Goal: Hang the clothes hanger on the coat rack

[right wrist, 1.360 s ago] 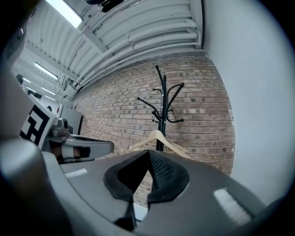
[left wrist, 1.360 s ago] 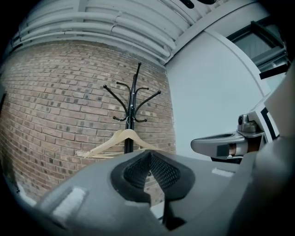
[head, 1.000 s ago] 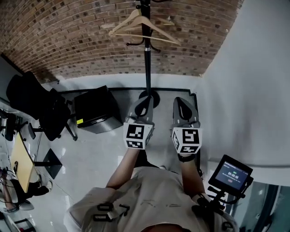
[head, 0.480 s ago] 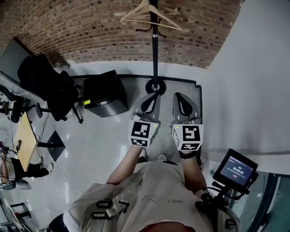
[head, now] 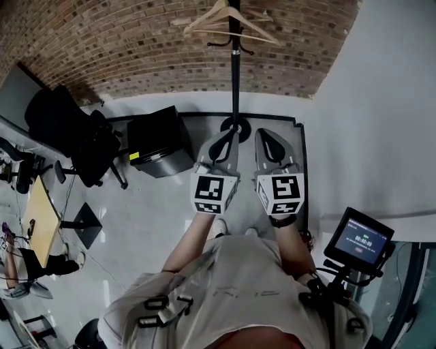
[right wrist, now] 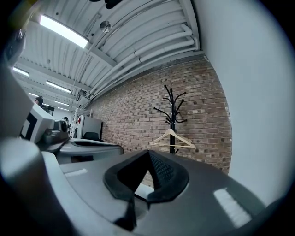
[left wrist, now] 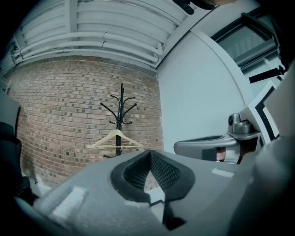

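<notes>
A pale wooden clothes hanger (head: 228,17) hangs on the black coat rack (head: 235,68) that stands against the brick wall. It shows in the left gripper view (left wrist: 115,139) and the right gripper view (right wrist: 173,139) too, some way ahead of both grippers. My left gripper (head: 223,136) and right gripper (head: 267,136) are held level side by side, pointing toward the rack's base. Both are shut with nothing between the pads. The left gripper's pads (left wrist: 150,159) meet in a closed V, and so do the right gripper's (right wrist: 148,159).
A black cabinet (head: 157,143) stands on the floor left of the rack. Further left are an office chair draped in dark cloth (head: 68,136) and a wooden table (head: 37,221). A white wall (head: 381,102) runs along the right, and a small screen on a stand (head: 360,238) is at my right elbow.
Both grippers have shifted up the head view toward the rack's base, still shut and empty. The head view has swung, so the rack sits higher and further right. The hanger stays on the rack.
</notes>
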A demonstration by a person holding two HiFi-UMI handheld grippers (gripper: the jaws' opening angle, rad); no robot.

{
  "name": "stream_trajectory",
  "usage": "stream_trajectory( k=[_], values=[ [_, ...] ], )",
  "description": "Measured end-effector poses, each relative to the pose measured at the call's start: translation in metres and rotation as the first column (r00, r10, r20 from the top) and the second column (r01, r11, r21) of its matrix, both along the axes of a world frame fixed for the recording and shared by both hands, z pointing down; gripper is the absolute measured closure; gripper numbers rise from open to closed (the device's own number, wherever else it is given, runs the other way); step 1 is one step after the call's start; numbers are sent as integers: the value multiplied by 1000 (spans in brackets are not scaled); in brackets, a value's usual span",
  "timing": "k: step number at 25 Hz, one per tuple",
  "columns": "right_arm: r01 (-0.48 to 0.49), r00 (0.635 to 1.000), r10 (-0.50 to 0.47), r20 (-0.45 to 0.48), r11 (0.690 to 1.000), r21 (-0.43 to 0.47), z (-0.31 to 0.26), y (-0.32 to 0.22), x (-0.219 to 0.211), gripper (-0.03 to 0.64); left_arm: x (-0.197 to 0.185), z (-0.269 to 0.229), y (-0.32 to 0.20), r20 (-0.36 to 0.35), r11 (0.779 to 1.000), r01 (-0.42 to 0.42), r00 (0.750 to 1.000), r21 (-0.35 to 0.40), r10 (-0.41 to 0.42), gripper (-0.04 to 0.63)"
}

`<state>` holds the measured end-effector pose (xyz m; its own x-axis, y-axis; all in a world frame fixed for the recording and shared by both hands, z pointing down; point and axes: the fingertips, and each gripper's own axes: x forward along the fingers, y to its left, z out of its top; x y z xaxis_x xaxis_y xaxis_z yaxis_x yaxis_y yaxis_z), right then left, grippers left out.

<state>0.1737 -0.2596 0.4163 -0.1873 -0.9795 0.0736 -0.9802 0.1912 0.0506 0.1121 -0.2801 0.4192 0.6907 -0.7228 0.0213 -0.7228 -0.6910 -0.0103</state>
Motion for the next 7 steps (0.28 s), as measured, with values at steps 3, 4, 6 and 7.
stream_trajectory(
  k=[3, 4, 6, 7],
  values=[
    [31, 999, -31, 13, 1000, -6, -3, -18, -23, 612, -20, -9, -18, -8, 1000, 14, 1000, 7, -14, 594],
    [40, 999, -40, 18, 999, -10, -2, -21, -30, 612, -26, -10, -20, -15, 1000, 21, 1000, 0, -21, 594],
    [51, 999, -51, 16, 998, -20, 1, -23, -41, 612, -37, -11, -23, -32, 999, 36, 999, -3, -36, 594],
    [55, 998, -55, 12, 998, -25, 3, -25, -46, 612, -42, -10, -24, -39, 999, 42, 998, -3, -42, 594]
  ],
)
